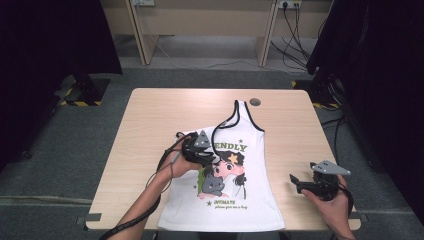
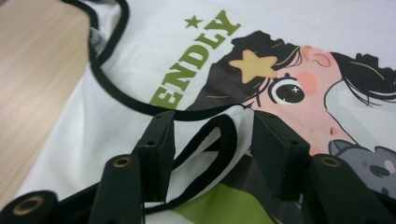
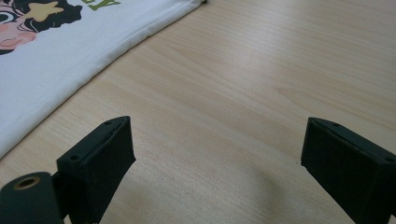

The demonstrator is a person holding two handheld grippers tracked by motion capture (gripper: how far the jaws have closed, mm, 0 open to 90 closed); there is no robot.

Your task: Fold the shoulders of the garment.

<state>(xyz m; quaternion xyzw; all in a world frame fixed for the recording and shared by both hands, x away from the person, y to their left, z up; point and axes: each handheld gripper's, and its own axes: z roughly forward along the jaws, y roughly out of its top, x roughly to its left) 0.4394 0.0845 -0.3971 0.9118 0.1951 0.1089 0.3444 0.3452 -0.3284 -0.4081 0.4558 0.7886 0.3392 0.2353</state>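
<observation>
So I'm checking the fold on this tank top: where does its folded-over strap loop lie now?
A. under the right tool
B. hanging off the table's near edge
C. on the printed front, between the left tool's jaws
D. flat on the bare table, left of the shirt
C: in the left gripper view the black-trimmed strap loop lies on the tank top's printed front, between the left tool's parted jaws.

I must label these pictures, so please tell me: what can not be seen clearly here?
- High view: first letters of the green word on the white printed tank top, hidden by the left gripper.
- High view: small round dark spot on the light wooden table, too small to identify.
- Left gripper view: cartoon face, cut off by the right edge.
</observation>
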